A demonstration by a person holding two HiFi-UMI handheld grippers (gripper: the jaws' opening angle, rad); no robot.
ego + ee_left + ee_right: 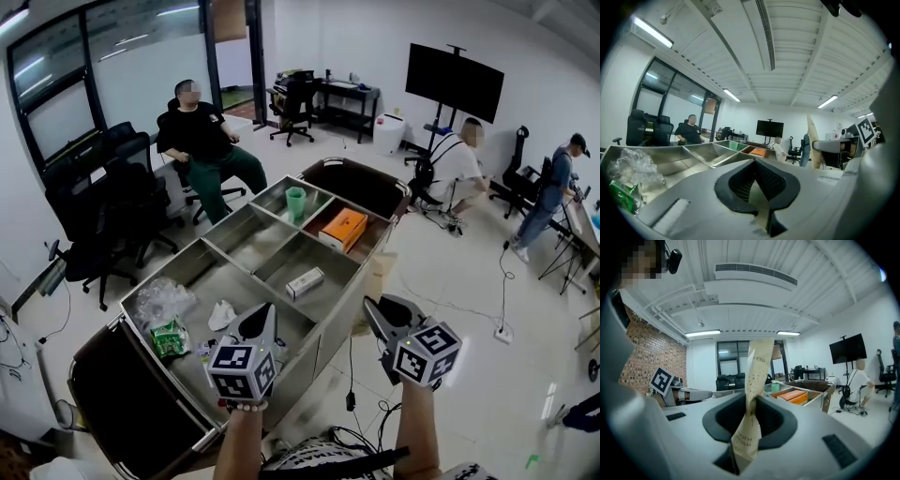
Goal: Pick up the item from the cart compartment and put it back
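A steel cart (246, 273) with several compartments stands in front of me. My right gripper (377, 315) hangs beyond the cart's near right edge and is shut on a long tan paper toothbrush packet (754, 380). The packet (380, 274) sticks up out of the jaws. My left gripper (263, 323) hovers over the near compartment, its jaws meeting in a point with nothing between them. In the compartments lie a small white box (305, 282), an orange box (343, 228) and a green cup (295, 202).
Crumpled clear plastic (159, 302), a green packet (170, 338) and a white scrap (222, 315) lie in the near left compartment. A person sits on a chair (202, 141) behind the cart; two others (457, 169) work at the right. Cables and a power strip (503, 333) lie on the floor.
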